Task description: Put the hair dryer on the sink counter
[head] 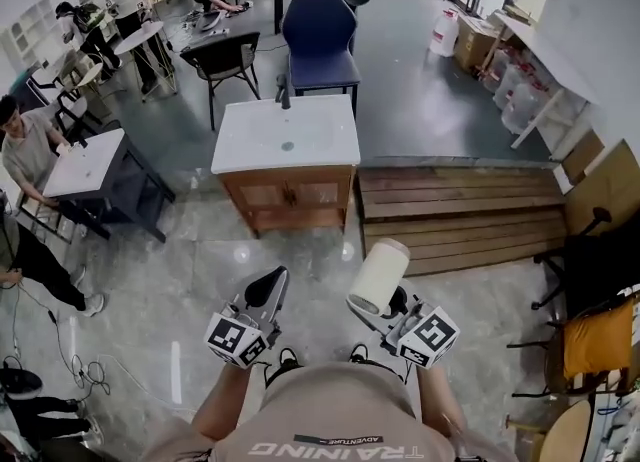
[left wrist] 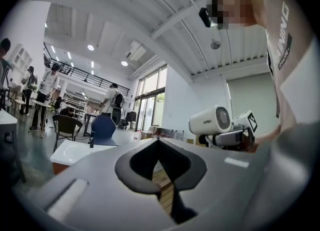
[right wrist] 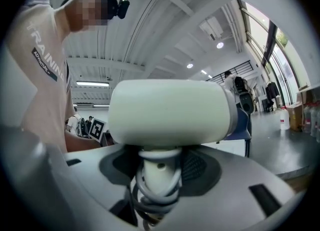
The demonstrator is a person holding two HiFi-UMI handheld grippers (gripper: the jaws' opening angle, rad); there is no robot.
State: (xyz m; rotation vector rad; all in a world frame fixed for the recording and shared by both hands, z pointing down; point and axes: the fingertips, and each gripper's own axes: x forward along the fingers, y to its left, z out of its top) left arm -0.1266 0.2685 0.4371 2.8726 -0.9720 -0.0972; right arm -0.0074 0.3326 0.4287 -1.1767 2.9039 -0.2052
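Observation:
The white hair dryer (head: 379,276) stands barrel-up in my right gripper (head: 398,302), low in the head view, above the floor. In the right gripper view the jaws are shut on its handle (right wrist: 159,172), which has the cord wound round it, and the barrel (right wrist: 170,110) fills the middle. My left gripper (head: 266,290) hangs beside it, shut and holding nothing (left wrist: 158,142); it sees the dryer (left wrist: 210,120) to its right. The sink counter (head: 240,145), a white basin top on a wooden cabinet, stands well ahead of both grippers.
A blue chair (head: 320,40) and a black chair (head: 225,55) stand behind the sink. A wooden platform (head: 460,215) lies to its right, a small white table (head: 85,165) with a seated person to its left. Cables (head: 70,370) trail on the floor at left.

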